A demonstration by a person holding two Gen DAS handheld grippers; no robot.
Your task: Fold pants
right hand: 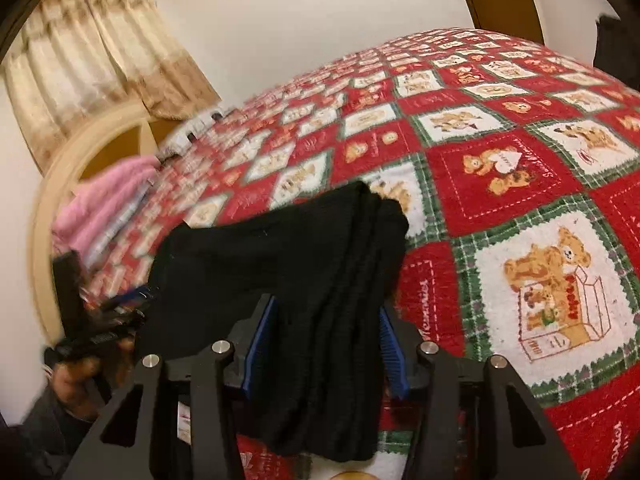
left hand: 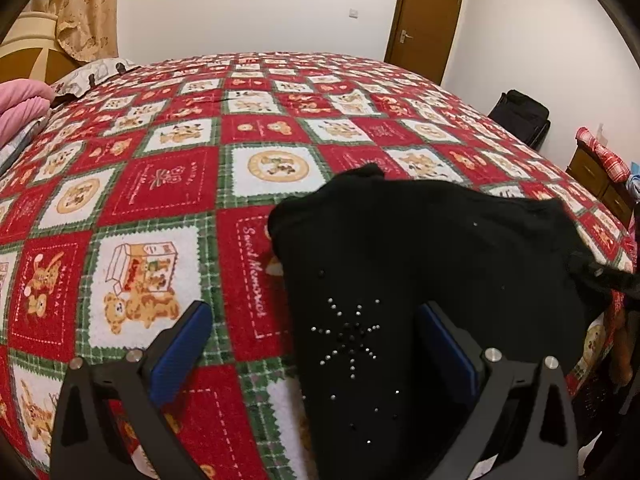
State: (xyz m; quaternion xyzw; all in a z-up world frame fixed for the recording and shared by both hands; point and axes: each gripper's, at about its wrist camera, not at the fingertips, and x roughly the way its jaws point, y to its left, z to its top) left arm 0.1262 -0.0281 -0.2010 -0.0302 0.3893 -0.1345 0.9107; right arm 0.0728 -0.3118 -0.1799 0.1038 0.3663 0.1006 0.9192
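My left gripper (left hand: 312, 344) is black with blue pads on its fingers (left hand: 182, 354); my right gripper (right hand: 326, 340) has the same black frame and blue ribbed pads. The soft black knit pants (left hand: 420, 248) between them carry a starburst of small silvery studs (left hand: 348, 340) on one panel, and plain black ribbing in my right view. They lie on a fleecy patchwork bedspread (left hand: 168, 184) of red and white squares edged in green plaid, printed with tan teddy bears and white dashed stitching. At its far left corner sit a fluffy pink blanket (left hand: 20, 108) and beige floral curtains (right hand: 100, 52). A brown wooden door (left hand: 428, 20) breaks the white wall.
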